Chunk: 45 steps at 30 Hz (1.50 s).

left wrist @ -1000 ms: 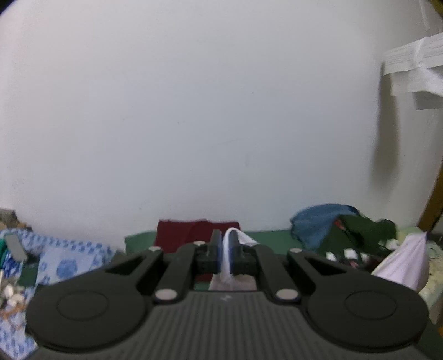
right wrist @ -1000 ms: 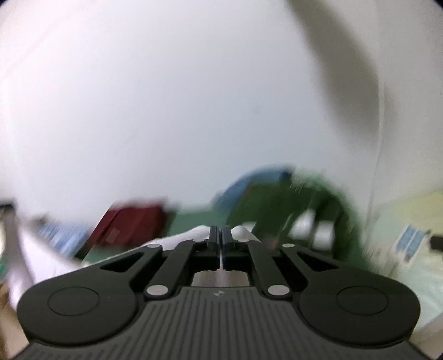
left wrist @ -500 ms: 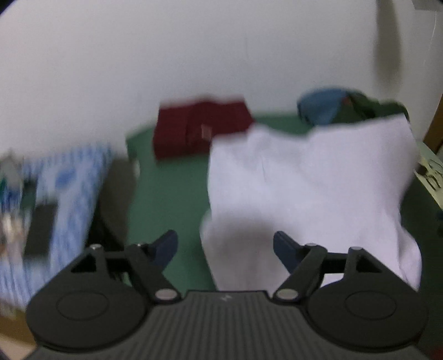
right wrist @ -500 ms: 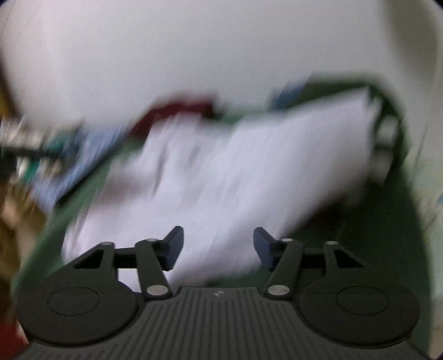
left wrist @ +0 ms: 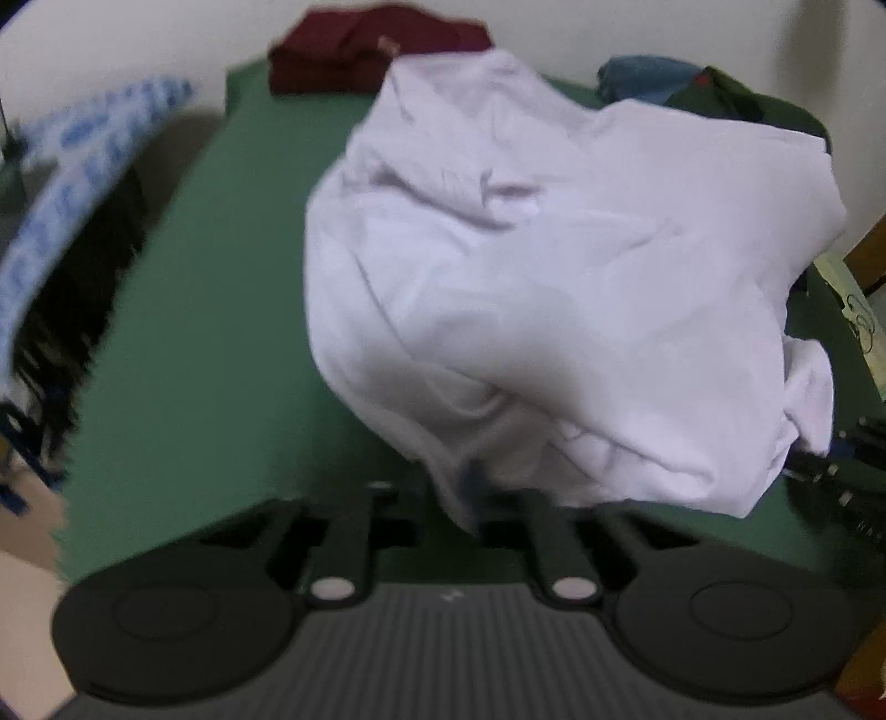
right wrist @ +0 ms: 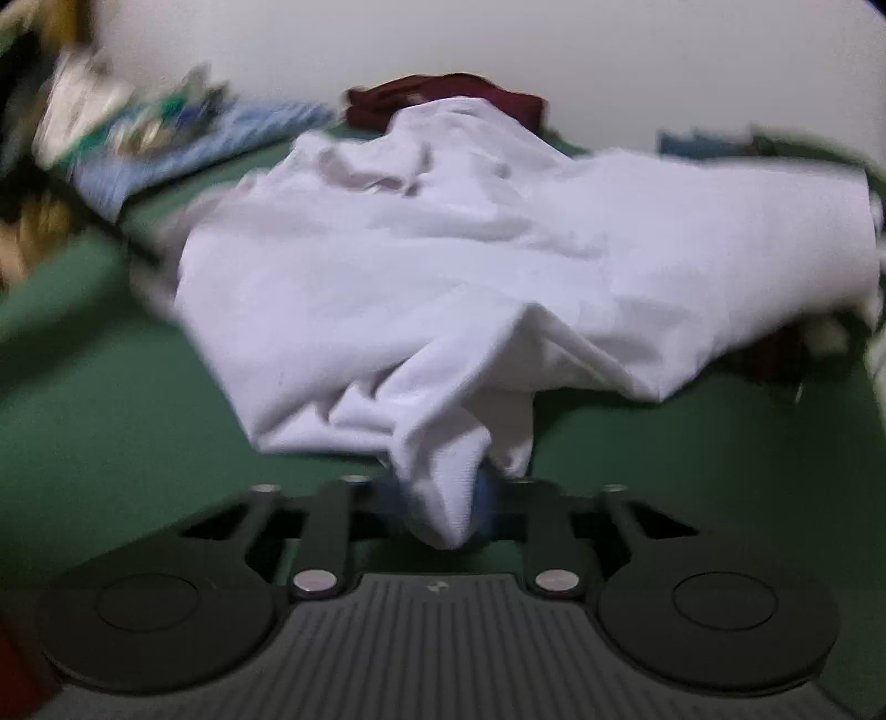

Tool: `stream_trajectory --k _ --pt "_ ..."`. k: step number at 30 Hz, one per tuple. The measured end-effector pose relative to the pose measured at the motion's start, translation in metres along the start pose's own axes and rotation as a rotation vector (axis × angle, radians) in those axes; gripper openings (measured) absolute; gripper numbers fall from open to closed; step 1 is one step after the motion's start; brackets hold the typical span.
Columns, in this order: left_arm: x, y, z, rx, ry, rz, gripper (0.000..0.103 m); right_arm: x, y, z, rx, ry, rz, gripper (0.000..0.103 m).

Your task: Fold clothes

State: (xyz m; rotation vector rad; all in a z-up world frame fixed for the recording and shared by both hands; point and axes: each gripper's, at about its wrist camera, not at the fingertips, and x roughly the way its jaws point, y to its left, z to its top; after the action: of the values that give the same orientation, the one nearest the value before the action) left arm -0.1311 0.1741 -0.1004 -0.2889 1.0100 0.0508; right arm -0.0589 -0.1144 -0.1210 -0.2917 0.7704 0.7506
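Observation:
A crumpled white garment [left wrist: 554, 266] lies in a heap on the green table [left wrist: 210, 310]. In the left wrist view my left gripper [left wrist: 470, 498] is at the heap's near edge, its fingers drawn together on a fold of the white cloth that drapes over them. In the right wrist view the white garment [right wrist: 470, 249] spreads across the green table [right wrist: 111, 399]. A thick bunch of it hangs down between the blue pads of my right gripper [right wrist: 443, 504], which is shut on it. Both views are blurred.
A folded dark red garment [left wrist: 365, 50] sits at the table's far end by the white wall. Blue and dark green clothes [left wrist: 692, 83] are piled at the far right. A blue-and-white patterned cloth [left wrist: 77, 166] lies left of the table.
One second ago both grippers held the white garment up, shut. Half a second ago both stood open with it dropped on the table. Now both have shut on its near edge.

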Motion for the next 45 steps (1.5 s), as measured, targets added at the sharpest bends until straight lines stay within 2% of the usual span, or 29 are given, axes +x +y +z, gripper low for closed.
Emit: stream_trajectory --k 4,8,11,13,14,16,17,18,19,20,21,22,23,24,25,26,28,32,34,35,36,37,38,39,40,41,42,43,45 --pt "-0.022 -0.002 0.000 -0.008 -0.074 -0.012 0.000 -0.030 -0.015 0.011 0.184 -0.065 0.084 0.007" --pt "-0.090 0.002 -0.006 -0.011 -0.186 -0.094 0.000 -0.085 -0.037 0.016 0.353 -0.118 0.233 0.006" --pt "-0.146 0.013 -0.012 -0.023 -0.261 -0.113 0.000 -0.124 -0.051 0.011 0.463 -0.143 0.328 0.006" --pt "-0.172 0.022 -0.018 -0.034 -0.289 -0.127 0.000 -0.138 -0.055 0.003 0.493 -0.095 0.360 0.006" --pt "-0.181 0.028 -0.023 -0.038 -0.288 -0.126 0.000 -0.144 -0.056 -0.001 0.502 -0.063 0.371 0.007" --pt "-0.182 0.036 -0.031 -0.024 -0.248 -0.055 0.000 -0.145 -0.054 -0.013 0.492 0.019 0.340 0.007" --pt "-0.174 0.043 -0.037 -0.036 -0.201 -0.030 0.000 -0.139 -0.055 -0.021 0.499 0.073 0.337 0.009" --pt "-0.165 0.050 -0.043 -0.049 -0.154 -0.007 0.000 -0.131 -0.054 -0.029 0.502 0.126 0.313 0.015" --pt "-0.155 0.053 -0.048 -0.069 -0.110 -0.015 0.000 -0.122 -0.052 -0.038 0.502 0.180 0.253 0.021" --pt "-0.145 0.053 -0.053 -0.080 -0.082 -0.031 0.000 -0.112 -0.051 -0.047 0.515 0.227 0.196 0.035" --pt "-0.135 0.052 -0.059 -0.090 -0.054 -0.048 0.003 -0.105 -0.051 -0.054 0.537 0.254 0.169 0.040" --pt "-0.126 0.047 -0.064 -0.090 -0.042 -0.072 0.007 -0.100 -0.050 -0.061 0.559 0.263 0.166 0.040" --pt "-0.118 0.042 -0.069 -0.090 -0.030 -0.097 0.032 -0.096 -0.047 -0.066 0.574 0.266 0.170 0.041" --pt "-0.111 0.035 -0.070 -0.090 -0.025 -0.123 0.063 -0.093 -0.041 -0.070 0.569 0.278 0.175 0.046" --pt "-0.104 0.028 -0.072 -0.090 -0.021 -0.149 0.073 -0.091 -0.033 -0.071 0.550 0.294 0.185 0.050" --pt "-0.098 0.021 -0.074 -0.089 -0.017 -0.176 0.082 -0.088 -0.026 -0.071 0.528 0.306 0.198 0.054" --pt "-0.084 0.007 -0.078 -0.089 -0.008 -0.226 0.082 -0.083 -0.011 -0.071 0.485 0.314 0.214 0.059" --pt "-0.057 -0.014 -0.071 -0.085 0.010 -0.225 0.095 -0.076 0.013 -0.067 0.404 0.256 0.149 0.063" --pt "-0.042 -0.018 -0.070 -0.117 0.020 -0.224 0.089 -0.076 0.019 -0.067 0.338 0.220 0.114 0.065" --pt "-0.037 -0.018 -0.069 -0.138 0.004 -0.211 0.079 -0.077 0.021 -0.070 0.310 0.200 0.088 0.065" --pt "-0.037 -0.021 -0.067 -0.131 -0.023 -0.193 0.051 -0.078 0.023 -0.072 0.281 0.182 0.062 0.066" --pt "-0.034 -0.025 -0.065 -0.107 -0.017 -0.174 0.036 -0.079 0.026 -0.074 0.250 0.168 0.035 0.066" --pt "-0.031 -0.028 -0.062 -0.085 -0.010 -0.158 0.028 -0.080 0.028 -0.076 0.216 0.157 0.005 0.061" --pt "-0.032 -0.029 -0.061 -0.073 -0.006 -0.170 0.014 -0.081 0.030 -0.077 0.181 0.148 -0.029 0.047" --pt "-0.033 -0.029 -0.059 -0.061 -0.002 -0.182 0.010 -0.085 0.027 -0.077 0.168 0.146 -0.040 0.037" --pt "-0.038 -0.028 -0.059 -0.047 0.002 -0.192 0.009 -0.091 0.021 -0.075 0.173 0.147 -0.032 0.012" --pt "-0.045 -0.028 -0.060 -0.027 -0.006 -0.186 0.003 -0.097 0.016 -0.074 0.177 0.148 -0.024 0.006" --pt "-0.053 -0.027 -0.061 -0.007 -0.013 -0.179 0.000 -0.103 0.010 -0.072 0.181 0.149 -0.015 0.005" --pt "-0.078 -0.020 -0.062 0.027 -0.030 -0.154 0.000 -0.114 -0.002 -0.069 0.189 0.150 0.001 0.005"
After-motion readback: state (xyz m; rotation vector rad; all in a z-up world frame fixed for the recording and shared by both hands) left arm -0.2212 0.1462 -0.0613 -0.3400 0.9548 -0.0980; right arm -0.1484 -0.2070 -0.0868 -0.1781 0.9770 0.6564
